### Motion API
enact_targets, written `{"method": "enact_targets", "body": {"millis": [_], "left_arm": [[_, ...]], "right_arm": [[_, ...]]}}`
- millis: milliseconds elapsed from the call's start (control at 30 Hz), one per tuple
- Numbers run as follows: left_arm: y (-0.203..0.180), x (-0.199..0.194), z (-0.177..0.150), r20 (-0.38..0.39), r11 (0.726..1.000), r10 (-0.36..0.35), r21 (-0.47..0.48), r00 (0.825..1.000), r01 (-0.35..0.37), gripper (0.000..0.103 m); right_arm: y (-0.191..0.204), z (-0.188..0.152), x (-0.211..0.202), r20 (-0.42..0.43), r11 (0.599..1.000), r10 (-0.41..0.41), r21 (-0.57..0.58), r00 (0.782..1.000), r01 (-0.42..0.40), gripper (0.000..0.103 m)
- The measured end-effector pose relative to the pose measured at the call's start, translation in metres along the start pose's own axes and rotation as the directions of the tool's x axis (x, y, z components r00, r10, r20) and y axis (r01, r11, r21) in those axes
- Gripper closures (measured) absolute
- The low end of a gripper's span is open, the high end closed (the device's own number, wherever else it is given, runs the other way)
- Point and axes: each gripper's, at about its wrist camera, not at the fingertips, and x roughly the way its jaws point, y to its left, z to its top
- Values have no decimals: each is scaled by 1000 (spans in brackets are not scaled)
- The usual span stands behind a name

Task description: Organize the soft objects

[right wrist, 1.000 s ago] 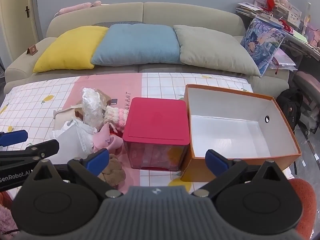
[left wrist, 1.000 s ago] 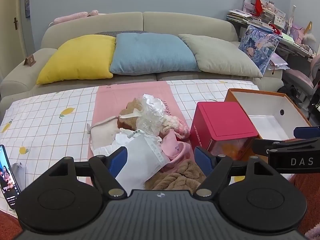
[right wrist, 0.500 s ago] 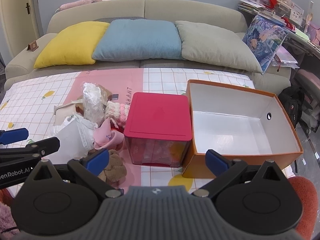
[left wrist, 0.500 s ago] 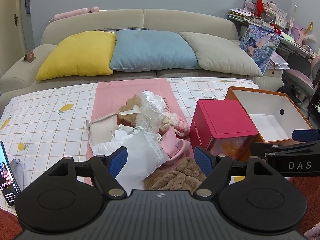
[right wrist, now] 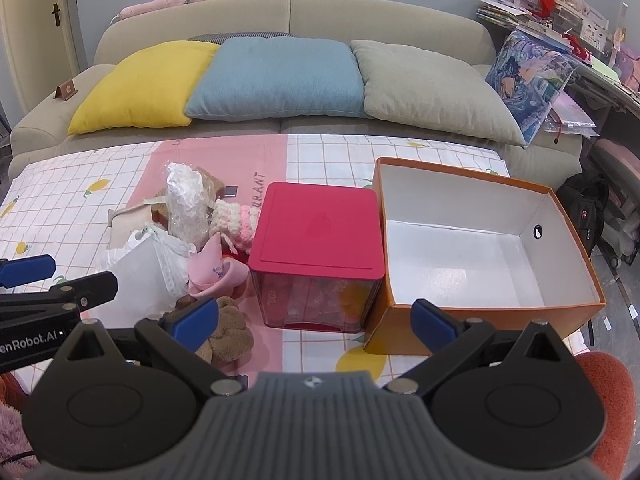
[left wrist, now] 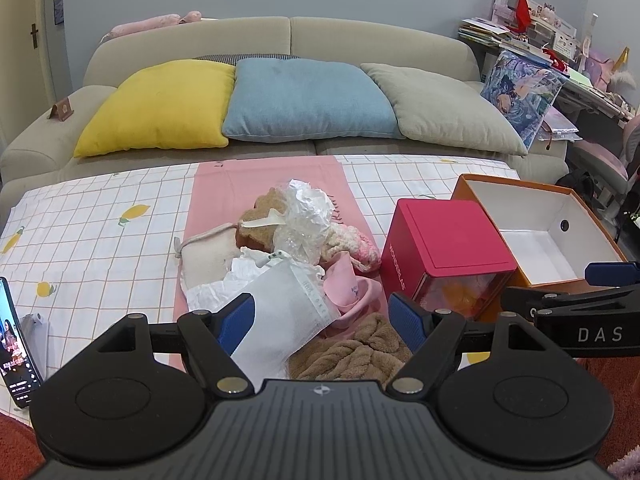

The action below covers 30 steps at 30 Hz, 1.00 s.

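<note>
Yellow cushion (left wrist: 160,108), blue cushion (left wrist: 308,100), red-lidded box (right wrist: 320,236), orange box (right wrist: 480,308) (white inside), lemon-print checked cloth (left wrist: 92,236).

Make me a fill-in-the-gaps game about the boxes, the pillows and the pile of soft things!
1. The orange box has nothing inside; its inner walls are ____.
2. The lid of the red box is ____ (on or off).
3. On the sofa, the pillow between the yellow pillow and the grey pillow is ____.
4. The pile of soft things lies on the ____ side of the red box (left or right).

Missing words: white; on; blue; left
</note>
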Motion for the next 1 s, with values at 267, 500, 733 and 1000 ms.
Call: {"method": "enact_targets", "body": {"millis": [267,500,733,1000], "left_arm": [[1,0,-1,-2,1000,1,-6,1000,-1,13],[1,-1,-2,-2,1000,-1,-7,1000,1,13],[1,-1,-2,-2,1000,-1,-7,1000,1,13],[-1,-1,-2,-5,1000,-6,-7,1000,6,13]], "right_arm": [[0,-3,-1,-4,1000,0,-4,1000,0,3],[0,-3,-1,-8,1000,-3,-6,1000,3,3],[0,-1,0,-12,1000,-5,-6,1000,5,3],[-1,-2,0,-16,1000,-14,-1,1000,14,3]]}}
